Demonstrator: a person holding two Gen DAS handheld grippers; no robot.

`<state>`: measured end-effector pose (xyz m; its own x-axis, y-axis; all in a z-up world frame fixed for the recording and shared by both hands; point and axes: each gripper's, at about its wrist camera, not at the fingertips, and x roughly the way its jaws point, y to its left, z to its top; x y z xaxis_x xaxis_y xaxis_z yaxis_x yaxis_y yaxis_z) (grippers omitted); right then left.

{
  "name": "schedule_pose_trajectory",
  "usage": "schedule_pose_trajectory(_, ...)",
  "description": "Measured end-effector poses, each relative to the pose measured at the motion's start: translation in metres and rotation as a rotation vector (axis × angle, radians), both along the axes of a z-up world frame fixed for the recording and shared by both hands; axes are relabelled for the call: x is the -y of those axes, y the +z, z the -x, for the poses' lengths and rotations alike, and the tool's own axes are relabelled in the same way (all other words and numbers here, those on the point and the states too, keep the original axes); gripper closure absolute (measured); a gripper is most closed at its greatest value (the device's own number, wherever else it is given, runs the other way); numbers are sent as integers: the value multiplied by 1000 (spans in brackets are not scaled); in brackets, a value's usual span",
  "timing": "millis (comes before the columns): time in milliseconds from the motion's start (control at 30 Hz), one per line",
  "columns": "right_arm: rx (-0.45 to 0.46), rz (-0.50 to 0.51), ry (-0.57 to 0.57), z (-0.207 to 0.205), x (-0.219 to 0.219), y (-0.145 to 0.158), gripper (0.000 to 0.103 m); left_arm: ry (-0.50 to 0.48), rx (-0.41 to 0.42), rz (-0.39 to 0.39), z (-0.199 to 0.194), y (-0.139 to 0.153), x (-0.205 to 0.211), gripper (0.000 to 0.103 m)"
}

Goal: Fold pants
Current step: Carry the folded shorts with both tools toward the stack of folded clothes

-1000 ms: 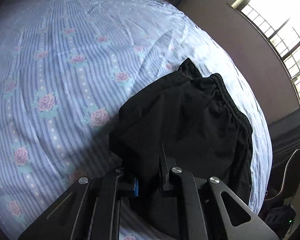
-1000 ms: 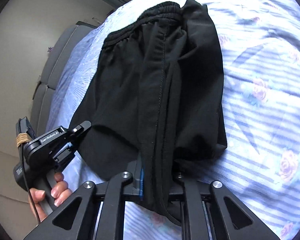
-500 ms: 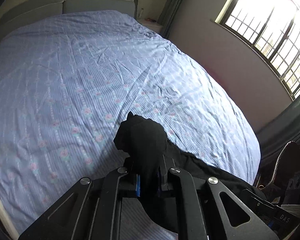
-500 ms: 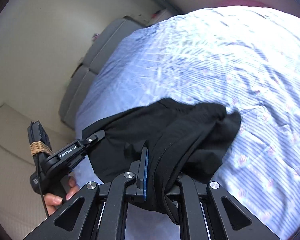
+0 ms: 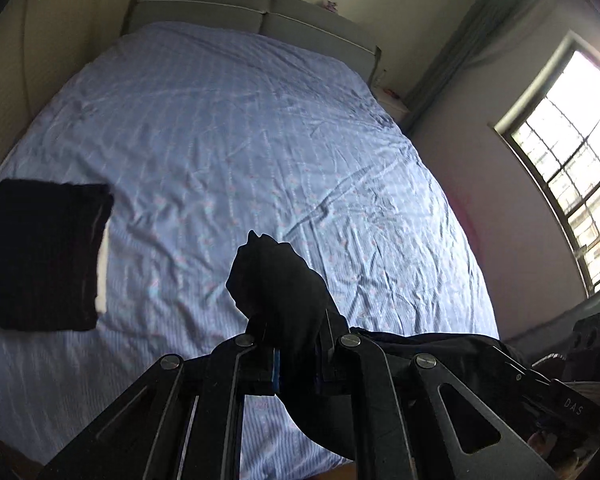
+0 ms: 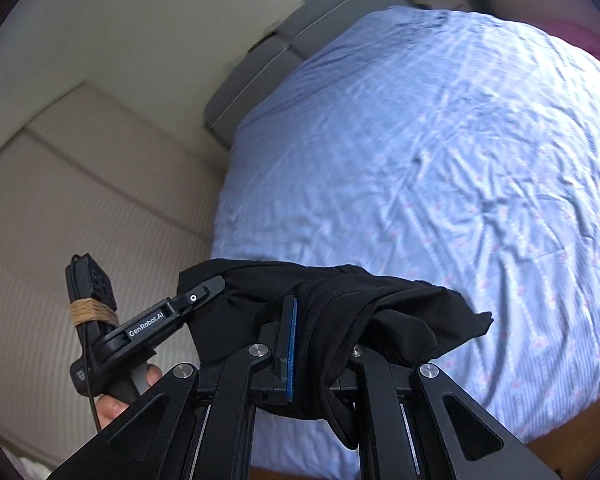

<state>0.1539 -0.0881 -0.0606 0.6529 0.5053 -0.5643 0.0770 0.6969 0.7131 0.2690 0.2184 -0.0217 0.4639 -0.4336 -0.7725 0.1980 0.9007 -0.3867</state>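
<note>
Lifting now: black pants (image 6: 340, 312) gone from flat on the bed (image 5: 228, 152) a second ago to bunched and hanging in the air above the near edge. Left claw (image 5: 296, 360) clamped on a wad of the dark cloth, a knot of fabric poking up past the fingertips. Right claw (image 6: 320, 344) pinching another fold beside its blue pad, more cloth draped over the far finger. Left claw visible again in the right wrist view (image 6: 204, 292), tip buried in the same garment, so one piece strung between two grips. Waistband and legs, clearly laid out a second ago, now lost in the bundle. Probably a pick-up to shake out or re-lay before the next fold; fold itself not yet set down.

Hard to read from here: which part of the pants sits in which claw, black on black with no seam or elastic clear. Lower hang of the cloth cut off behind both linkages. Bed surface directly beneath hidden too. Dark folded item (image 5: 44, 256) at the left edge of the mattress, on something pale, too dim to name. Window (image 5: 572, 200) blown out, no detail outside.
</note>
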Motion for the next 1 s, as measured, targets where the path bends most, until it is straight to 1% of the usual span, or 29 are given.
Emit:
schedule_pose_trajectory(67,12,-4,50,1,-23,11,94,66,-3,19,16,8,-34,91)
schedule_pose_trajectory(200,49,-4,163,2,-80,33,94,148,47,1,44,30,-104,91)
schedule_pose_trajectory(300,70,-6,218,1,-129,43,94,184,83,-8,57,42,-160,91)
schedule_pose_trajectory(400,82,-11,234,1,-184,49,94,194,90,-6,57,46,-218,91)
schedule_pose_trajectory(533,102,-10,193,0,-257,49,94,122,96,-12,39,49,-296,91)
schedule_pose_trajectory(600,77,-29,135,1,-296,47,94,90,72,-24,23,50,-328,91)
schedule_pose_trajectory(667,62,-62,108,2,-326,49,94,67,67,-18,10,54,-358,91)
schedule_pose_trajectory(700,38,-66,95,1,-343,49,94,63,64,-11,2,57,-373,91)
schedule_pose_trajectory(800,13,-105,60,-5,-374,49,94,17,58,-10,-22,63,-402,91)
schedule_pose_trajectory(933,28,-76,33,-16,-410,56,94,-53,57,-19,-56,66,-420,91)
schedule_pose_trajectory(1000,34,-68,13,-25,-422,56,94,-98,47,-12,-82,67,-424,91)
